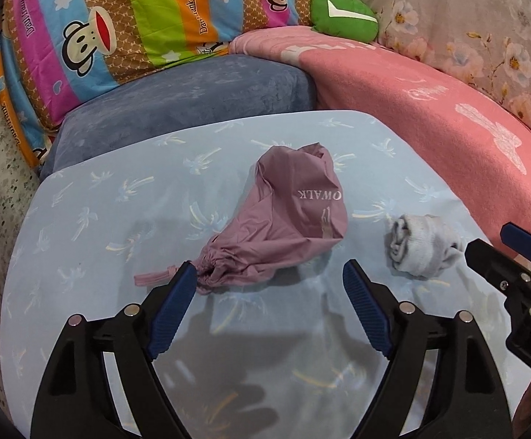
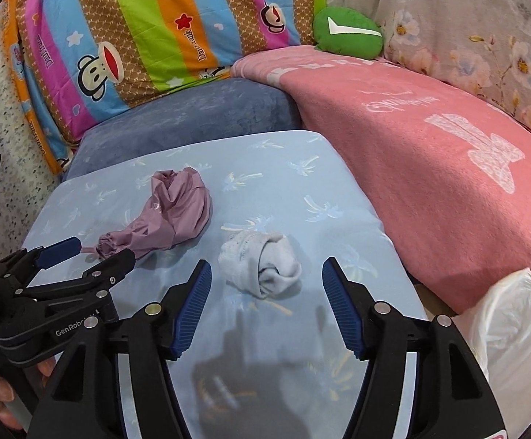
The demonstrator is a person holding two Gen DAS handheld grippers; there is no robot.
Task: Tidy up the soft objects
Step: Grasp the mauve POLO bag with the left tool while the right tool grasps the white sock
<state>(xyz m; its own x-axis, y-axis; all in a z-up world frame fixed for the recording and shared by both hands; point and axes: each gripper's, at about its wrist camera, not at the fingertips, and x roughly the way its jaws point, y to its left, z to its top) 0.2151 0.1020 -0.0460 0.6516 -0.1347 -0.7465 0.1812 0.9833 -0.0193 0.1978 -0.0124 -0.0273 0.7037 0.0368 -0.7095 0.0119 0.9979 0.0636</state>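
mauve fabric: the drawstring pouch (image 1: pixel 283 219) is the leftmost of the two loose items on the light blue palm-print cushion (image 1: pixel 82 219). Its gathered neck and cord tail are nearest the tools and the fat end points away toward the pillows.
pouch axis: runs diagonal, low-left neck to upper-right body, so it lies slanted across the left tool's jaws, not square to them.
left gripper (image 1: pixel 269 278): jaws spread wide, nothing between them. The left pad sits right at the cinched neck, and the bulk of the pouch is just ahead.
grey sock roll (image 2: pixel 262 267): a tight bundle to the right of the pouch, clearly apart from it, with the roll's axis roughly pointing away from the camera.
right gripper (image 2: pixel 265 274): also open and empty. The roll sits centred just past its tips.
who's nearer: looks to me like left gets the pouch and right gets the sock, no crossing needed.
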